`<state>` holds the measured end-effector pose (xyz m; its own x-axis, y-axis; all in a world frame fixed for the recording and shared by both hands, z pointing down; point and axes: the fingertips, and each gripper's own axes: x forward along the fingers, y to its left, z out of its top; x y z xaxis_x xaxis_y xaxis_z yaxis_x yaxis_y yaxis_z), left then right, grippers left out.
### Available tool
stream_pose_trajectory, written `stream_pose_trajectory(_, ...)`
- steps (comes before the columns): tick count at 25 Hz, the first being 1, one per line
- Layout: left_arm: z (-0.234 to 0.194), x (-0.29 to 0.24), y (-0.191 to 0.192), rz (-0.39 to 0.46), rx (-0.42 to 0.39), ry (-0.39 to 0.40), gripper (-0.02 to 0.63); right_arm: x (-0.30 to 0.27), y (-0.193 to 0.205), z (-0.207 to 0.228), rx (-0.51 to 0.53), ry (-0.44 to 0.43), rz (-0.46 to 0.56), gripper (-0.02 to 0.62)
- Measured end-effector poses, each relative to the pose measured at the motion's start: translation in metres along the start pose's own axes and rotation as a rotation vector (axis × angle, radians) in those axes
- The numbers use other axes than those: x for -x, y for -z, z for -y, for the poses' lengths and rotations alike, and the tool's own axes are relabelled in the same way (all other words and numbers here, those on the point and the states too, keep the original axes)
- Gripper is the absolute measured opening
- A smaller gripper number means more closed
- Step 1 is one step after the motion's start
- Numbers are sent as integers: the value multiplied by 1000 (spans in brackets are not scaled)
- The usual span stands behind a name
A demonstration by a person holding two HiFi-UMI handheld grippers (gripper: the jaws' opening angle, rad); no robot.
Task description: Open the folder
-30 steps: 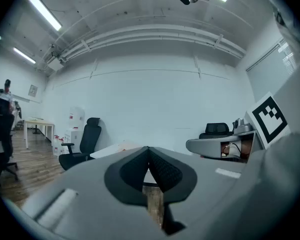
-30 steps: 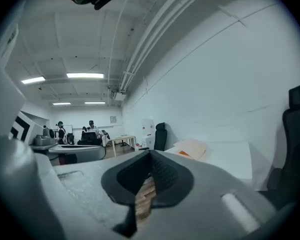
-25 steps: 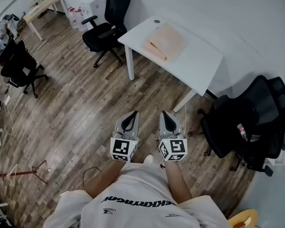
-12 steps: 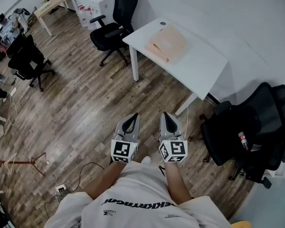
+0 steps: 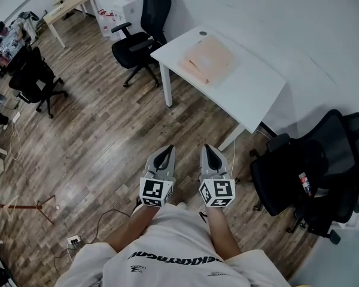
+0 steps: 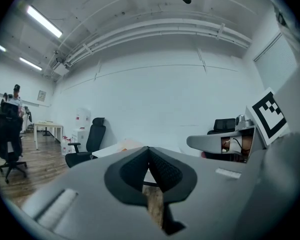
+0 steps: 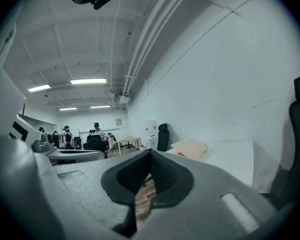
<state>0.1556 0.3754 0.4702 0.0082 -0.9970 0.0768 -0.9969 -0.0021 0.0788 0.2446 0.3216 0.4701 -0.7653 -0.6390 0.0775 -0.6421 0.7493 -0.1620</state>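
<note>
A pale peach folder (image 5: 208,60) lies flat and closed on the white table (image 5: 251,88) ahead of me; it also shows as the folder (image 7: 191,148) in the right gripper view and faintly as the folder (image 6: 125,145) in the left gripper view. Both grippers are held level in front of my body, well short of the table. My left gripper (image 5: 165,150) is shut with nothing between its jaws. My right gripper (image 5: 209,149) is shut and empty too. They sit side by side above the wooden floor.
A black office chair (image 5: 139,36) stands at the table's left end and another black chair (image 5: 311,166) at its right. A small dark round object (image 5: 203,33) sits at the table's far corner. People (image 7: 95,133) and desks are far back in the room. Cables (image 5: 102,220) lie on the floor.
Both grippers and my view have shifted a little toward the table; the table and folder now sit slightly lower and more central. The jaws stayed shut.
</note>
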Motion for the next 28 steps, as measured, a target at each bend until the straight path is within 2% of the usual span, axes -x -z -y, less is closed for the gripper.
stream_pose_trajectory(5, -15, -37, 7, -4, 0, 9, -12, -37, 1, 22, -1, 14, -3, 0)
stream_pose_trajectory(9, -43, -80, 11, -8, -3, 19, -12, -84, 0, 36, 7, 22, 1, 0)
stream_pose_trajectory(16, -112, -183, -3, -21, -17, 64, -12, -197, -11, 61, -11, 63, -11, 0)
stream_pose_trajectory(20, -152, -245, -11, -52, -11, 106, -12, -265, -24, 81, -17, 112, -21, 0)
stream_pose_trajectory(28, -227, -370, -32, -54, -16, 194, -12, -395, -47, 121, -41, 205, -43, 0)
